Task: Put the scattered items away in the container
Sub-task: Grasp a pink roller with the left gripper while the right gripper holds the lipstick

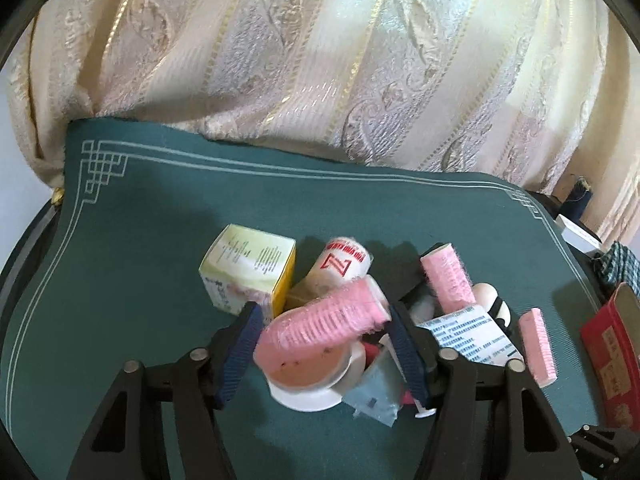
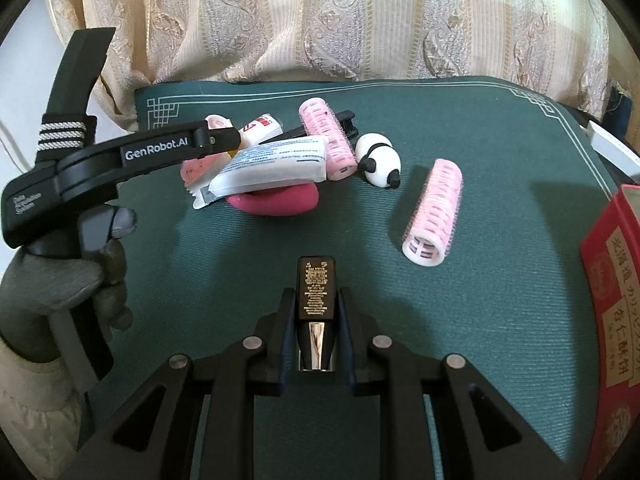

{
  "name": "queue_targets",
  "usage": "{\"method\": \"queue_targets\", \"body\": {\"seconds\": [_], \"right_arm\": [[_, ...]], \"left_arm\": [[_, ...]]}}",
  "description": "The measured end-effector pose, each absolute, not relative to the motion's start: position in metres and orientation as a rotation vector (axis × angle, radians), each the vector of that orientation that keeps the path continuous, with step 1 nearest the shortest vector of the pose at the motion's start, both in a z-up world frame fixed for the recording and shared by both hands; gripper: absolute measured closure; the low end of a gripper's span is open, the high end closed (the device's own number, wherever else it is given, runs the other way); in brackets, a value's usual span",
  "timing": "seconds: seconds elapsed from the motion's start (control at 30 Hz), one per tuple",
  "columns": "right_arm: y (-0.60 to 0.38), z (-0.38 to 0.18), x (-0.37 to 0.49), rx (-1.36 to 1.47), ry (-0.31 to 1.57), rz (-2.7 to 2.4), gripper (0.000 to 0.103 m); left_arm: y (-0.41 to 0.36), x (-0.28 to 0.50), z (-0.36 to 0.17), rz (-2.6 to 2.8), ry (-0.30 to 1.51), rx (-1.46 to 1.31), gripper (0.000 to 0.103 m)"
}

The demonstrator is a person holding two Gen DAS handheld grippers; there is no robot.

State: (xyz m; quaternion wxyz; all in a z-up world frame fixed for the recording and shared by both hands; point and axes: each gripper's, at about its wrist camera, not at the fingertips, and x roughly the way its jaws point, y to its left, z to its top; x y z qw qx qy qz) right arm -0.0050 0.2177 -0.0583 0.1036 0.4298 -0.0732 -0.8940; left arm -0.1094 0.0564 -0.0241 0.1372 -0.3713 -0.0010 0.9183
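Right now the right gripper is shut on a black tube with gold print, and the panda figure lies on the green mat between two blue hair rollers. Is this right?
One detail is wrong: the two hair rollers are pink, not blue, as the right wrist view shows. The right gripper is shut on the black tube, and the panda figure lies on the green mat between them.

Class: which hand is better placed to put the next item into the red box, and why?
Right. The right gripper is shut on the black tube, with the red box at its right. The left gripper only straddles a pink roller in the pile.
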Motion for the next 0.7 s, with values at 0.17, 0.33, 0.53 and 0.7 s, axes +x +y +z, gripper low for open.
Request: {"method": "queue_targets", "body": {"seconds": [0.17,0.33,0.53,0.7], "right_arm": [[0.218,-0.057,-0.005,1.267,-0.219,-2.638,0.081],[0.219,-0.056,-0.006,1.262,-0.248,-2.637,0.081],[0.219,-0.054,-0.004,1.246,-0.266,-2.648,0.081],[0.22,-0.05,-0.002,1.218,-0.28,-2.651,0.081]], "left_arm": [[0.05,-0.106,-0.019,2.639,-0.063,-1.023,0.059],[0.04,-0.093,-0.004,2.649,-0.102,-0.972,0.066],[0.027,-0.067,0.01,2.657,-0.137,-0.937,0.066],[0.016,-0.045,0.016,2.648,-0.191,-0.935,0.066]]}}
